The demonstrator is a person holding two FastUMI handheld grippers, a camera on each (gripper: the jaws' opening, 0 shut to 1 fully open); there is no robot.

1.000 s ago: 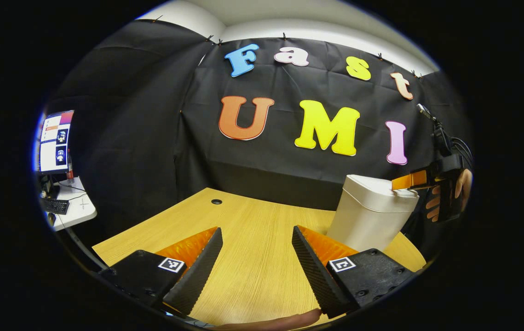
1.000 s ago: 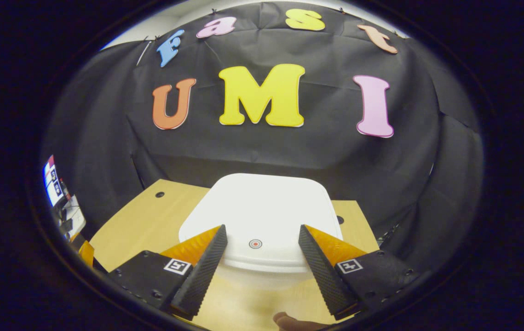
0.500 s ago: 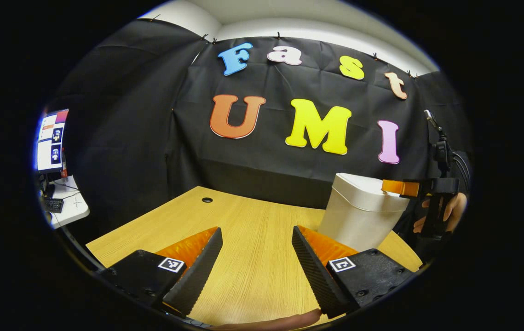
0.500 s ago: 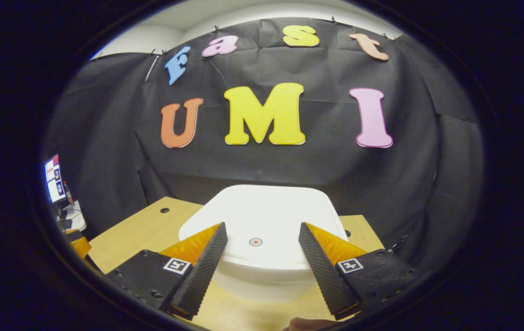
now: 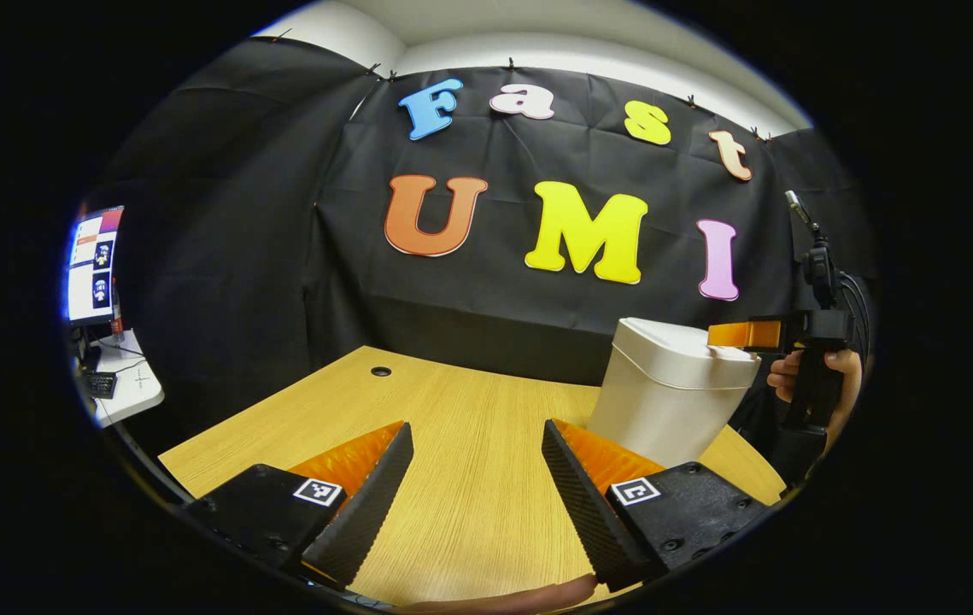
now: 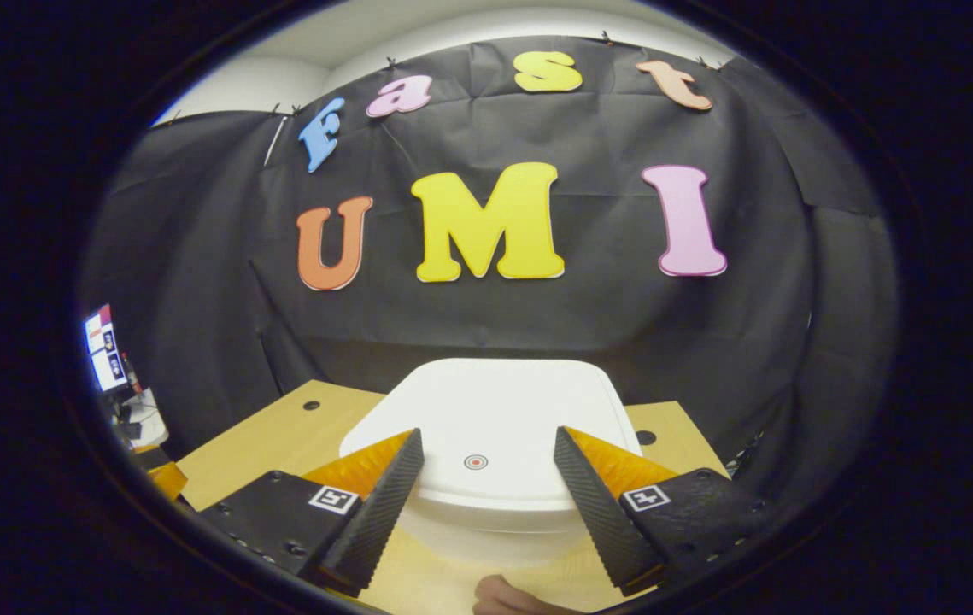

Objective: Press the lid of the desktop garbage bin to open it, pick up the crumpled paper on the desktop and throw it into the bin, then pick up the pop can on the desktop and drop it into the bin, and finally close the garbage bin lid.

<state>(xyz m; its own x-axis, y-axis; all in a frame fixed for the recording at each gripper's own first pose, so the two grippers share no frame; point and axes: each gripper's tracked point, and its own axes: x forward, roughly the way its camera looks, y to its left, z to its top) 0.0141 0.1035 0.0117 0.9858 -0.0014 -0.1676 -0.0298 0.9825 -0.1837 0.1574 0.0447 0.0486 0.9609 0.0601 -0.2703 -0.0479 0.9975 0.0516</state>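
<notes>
The right gripper (image 6: 486, 504) hangs with fingers spread over the shut lid of the white plastic desktop bin (image 6: 495, 427). The left gripper (image 5: 473, 495), fingers likewise apart, hovers above the light wooden table (image 5: 469, 418), the bin (image 5: 665, 401) to its right.

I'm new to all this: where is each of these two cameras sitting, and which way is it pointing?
Left gripper view: rides on the left tongs, looking across the wooden table at the cloth wall; its two open fingers show below, the white bin stands to the right, with the other tongs and the hand holding them beyond.
Right gripper view: rides on the right tongs, looking down over the bin's closed lid; its open fingers flank the lid's red dot.
Shared: bin, table, wall.
</notes>
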